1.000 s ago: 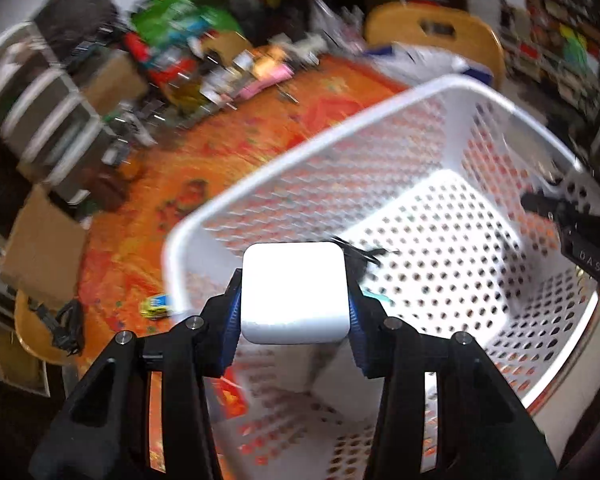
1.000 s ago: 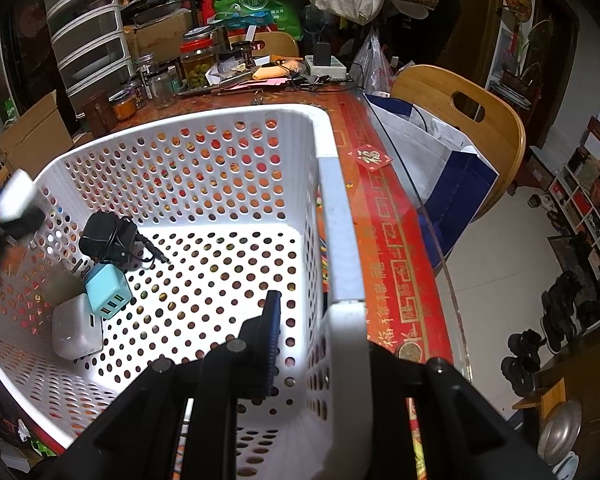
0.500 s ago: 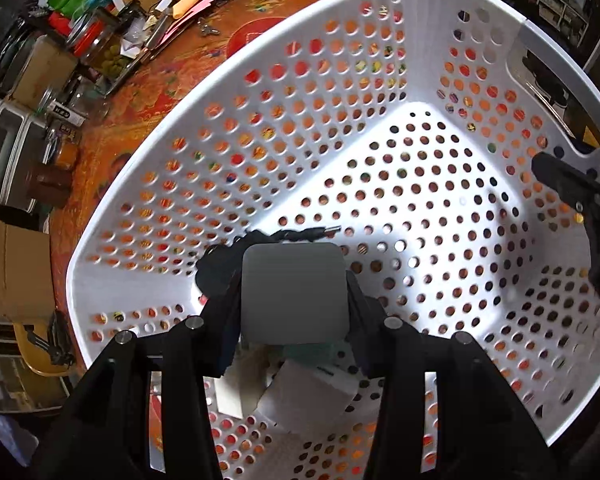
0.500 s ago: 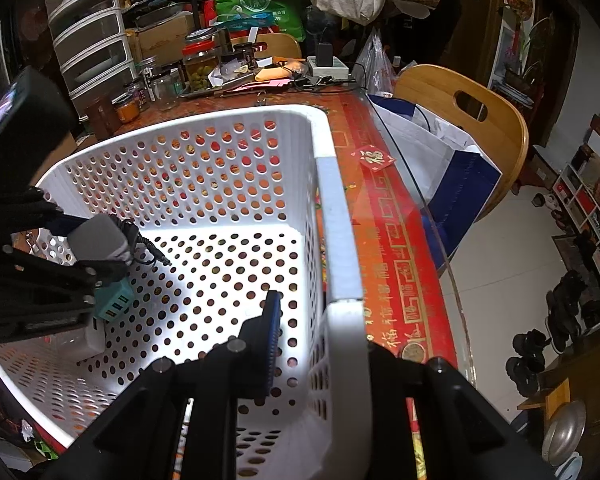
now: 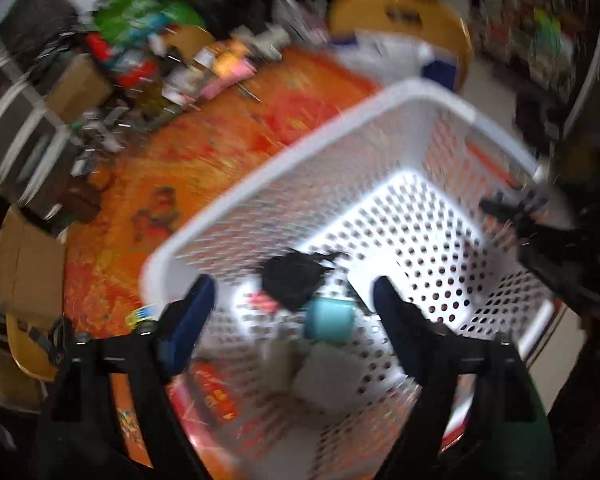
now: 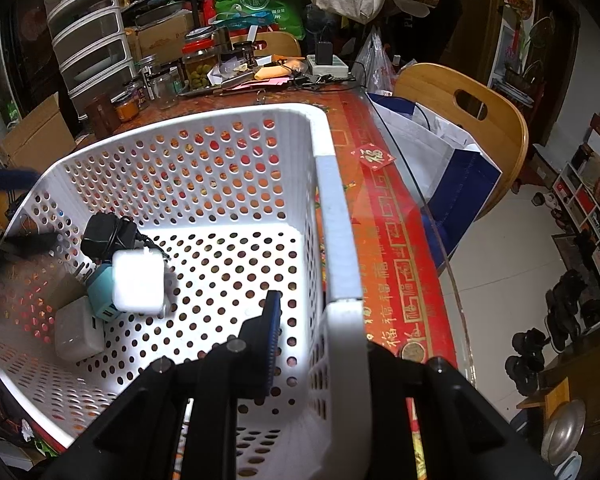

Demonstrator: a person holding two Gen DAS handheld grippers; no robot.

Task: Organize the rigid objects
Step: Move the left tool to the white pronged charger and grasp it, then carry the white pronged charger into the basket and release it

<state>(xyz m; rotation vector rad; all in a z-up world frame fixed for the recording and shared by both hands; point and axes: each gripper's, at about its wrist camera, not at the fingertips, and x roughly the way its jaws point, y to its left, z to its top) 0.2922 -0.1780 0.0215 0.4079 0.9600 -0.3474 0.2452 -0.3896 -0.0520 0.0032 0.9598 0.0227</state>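
**White charger let go into the basket; left hand-held gripper is free for the next item**

The step in hand is the drop-off. The left hand-held gripper [image 5: 290,308] has just been opening its jaws, and they are now standing wide apart with nothing between them. The white charger [image 6: 138,282] is lying inside the basket [image 6: 332,200], at its left side in the right wrist view. It is resting against the teal adapter [image 6: 100,292], with the black plug [image 6: 106,236] just beyond and a grey-white block [image 6: 78,334] nearer. In the blurred left wrist view the same pile is showing between and below the open fingers.

The right hand-held gripper [image 6: 320,340] is staying clamped on the basket's near-right rim, one finger inside the wall and one outside, and seems to be steadying it on the red-patterned worktop [image 6: 380,220].

The left hand-held gripper is pointing steeply down over the basket's near-left corner, above the pile and clear of it. The right one is also tilting steeply down along the rim.

Judging by the task, the next move calls for the left hand-held gripper to clear the basket wall and reach for another rigid item among the clutter at the worktop's far side. The right grip should probably hold so the basket does not shift.
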